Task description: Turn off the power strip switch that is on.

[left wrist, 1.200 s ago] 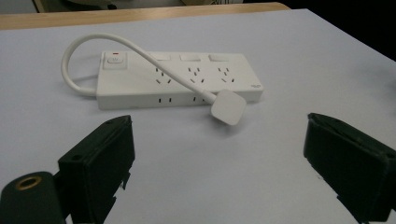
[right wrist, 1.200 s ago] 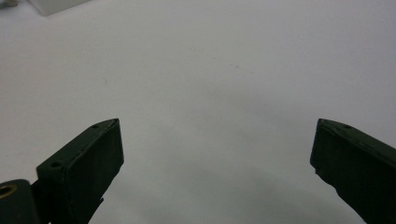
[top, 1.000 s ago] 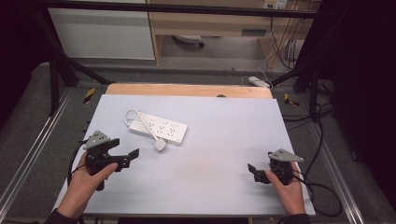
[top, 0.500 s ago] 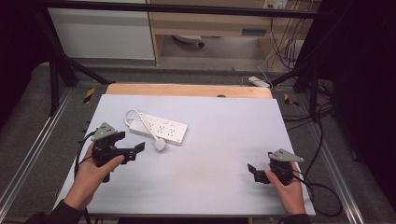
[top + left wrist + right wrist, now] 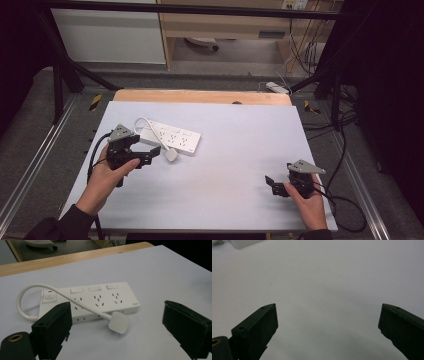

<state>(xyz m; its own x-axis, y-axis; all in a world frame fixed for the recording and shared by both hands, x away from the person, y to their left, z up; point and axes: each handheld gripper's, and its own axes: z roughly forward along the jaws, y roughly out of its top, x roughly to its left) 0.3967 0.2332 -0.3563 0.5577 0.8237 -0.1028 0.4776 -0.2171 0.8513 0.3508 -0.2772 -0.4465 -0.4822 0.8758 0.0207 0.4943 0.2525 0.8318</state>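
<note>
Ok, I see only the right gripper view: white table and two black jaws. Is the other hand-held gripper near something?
Observer: Yes. In the high view the left hand-held gripper is beside a white power strip on the table.
Operator: Is it holding the strip?
Observer: No. In the left gripper view its jaws stand wide apart, with the strip's white plug lying on the table between and beyond them.
Operator: Is the plug put into a socket?
Observer: No. The cord loops from the strip's switch end, crosses over the strip, and the plug rests on the table in front of it.
</note>
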